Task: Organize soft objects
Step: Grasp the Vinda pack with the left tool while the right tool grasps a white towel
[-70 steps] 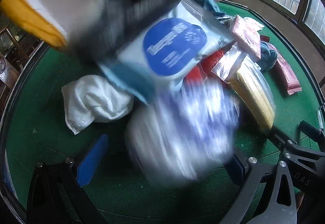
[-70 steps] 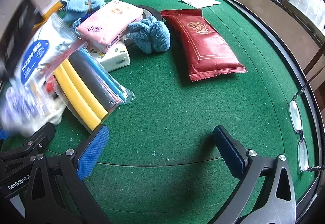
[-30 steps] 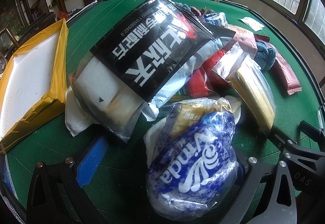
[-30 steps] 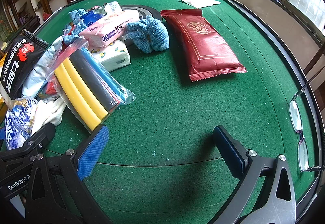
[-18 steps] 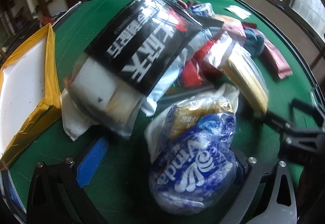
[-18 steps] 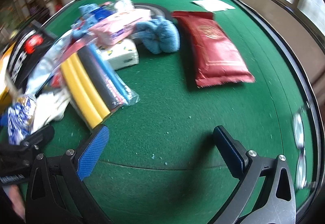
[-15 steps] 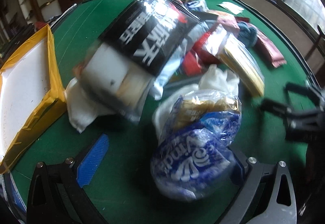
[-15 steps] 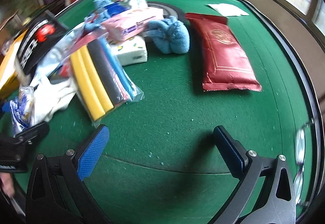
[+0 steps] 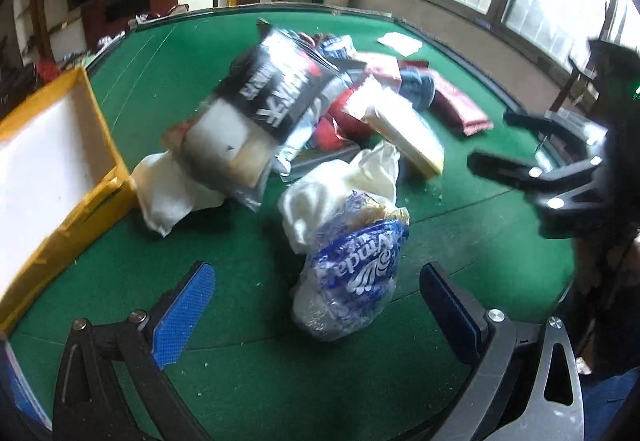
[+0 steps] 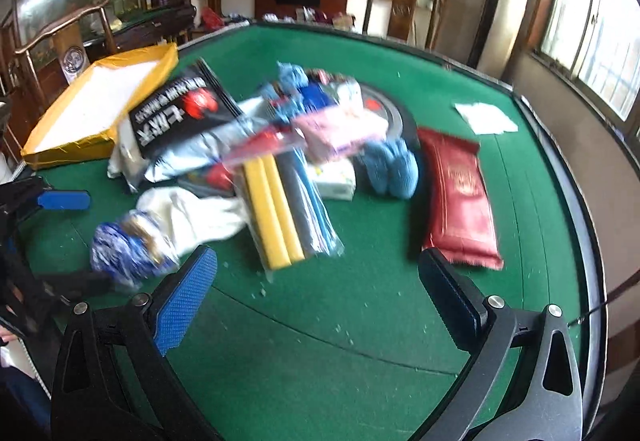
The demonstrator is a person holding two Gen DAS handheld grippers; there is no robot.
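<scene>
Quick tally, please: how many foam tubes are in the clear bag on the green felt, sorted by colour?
yellow tubes: 2
grey tube: 1
blue tube: 1, though motion blur smears it
Total: 4

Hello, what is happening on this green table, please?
A person holds a two-finger gripper in each hand over a green table with a heap of soft packages. The left gripper is around a blue-and-white tissue pack; its jaws are closing, the pads not yet pressing. The right gripper is open and holds nothing. A yellow box with a white inside lies beside the heap, with nothing visible in it.
</scene>
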